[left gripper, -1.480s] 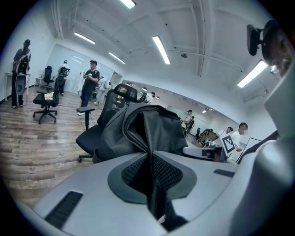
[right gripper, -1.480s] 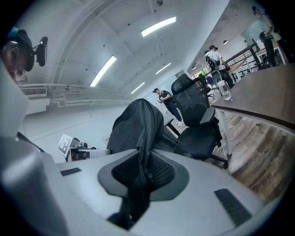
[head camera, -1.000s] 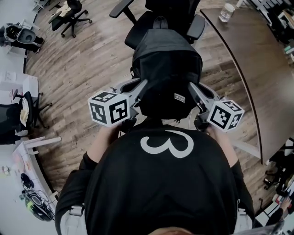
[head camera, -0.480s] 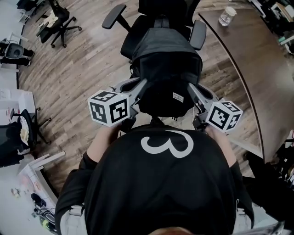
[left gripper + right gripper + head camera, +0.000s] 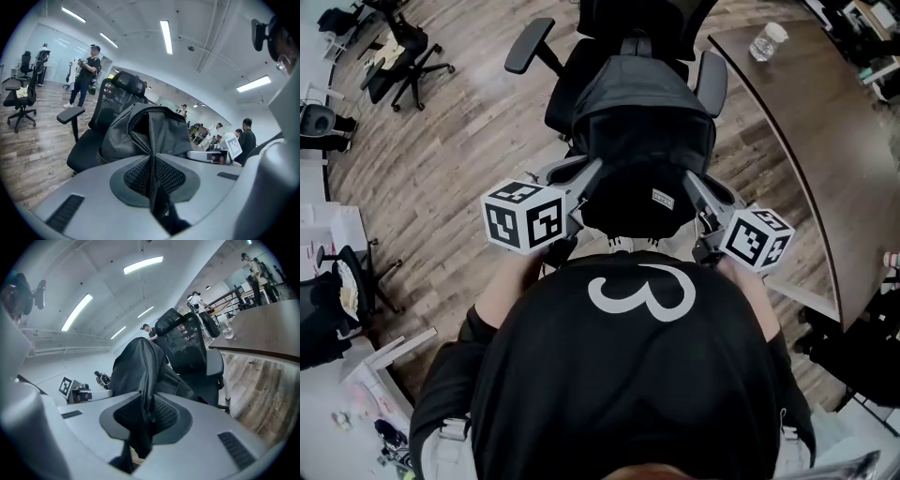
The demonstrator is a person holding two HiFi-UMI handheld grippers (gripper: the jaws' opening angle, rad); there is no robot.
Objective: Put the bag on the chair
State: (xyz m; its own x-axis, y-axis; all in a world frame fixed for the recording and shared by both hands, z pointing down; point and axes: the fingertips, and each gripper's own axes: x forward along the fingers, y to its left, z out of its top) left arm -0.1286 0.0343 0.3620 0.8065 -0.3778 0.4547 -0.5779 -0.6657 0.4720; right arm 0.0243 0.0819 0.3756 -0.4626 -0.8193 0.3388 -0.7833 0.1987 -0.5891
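Observation:
A black backpack [image 5: 642,141] hangs in the air between my two grippers, right in front of a black office chair [image 5: 572,80]. My left gripper [image 5: 589,178] is shut on the bag's left side, whose fabric [image 5: 151,154] is pinched between the pads. My right gripper [image 5: 692,183] is shut on the bag's right side, a fold [image 5: 143,401] clamped in it. In the left gripper view the chair [image 5: 101,122] stands just behind the bag [image 5: 150,133]. In the right gripper view the chair's back [image 5: 187,345] rises behind the bag [image 5: 136,366]. The bag hides most of the seat.
A curved dark table [image 5: 825,141] with a clear bottle [image 5: 767,41] lies right of the chair. Another office chair [image 5: 398,47] stands far left. White desks [image 5: 337,234] line the left edge. People [image 5: 86,75] stand in the background.
Both grippers have carried the bag forward, and the chair now stands closer, its armrests at either side of the bag's top. The grip on the bag is unchanged.

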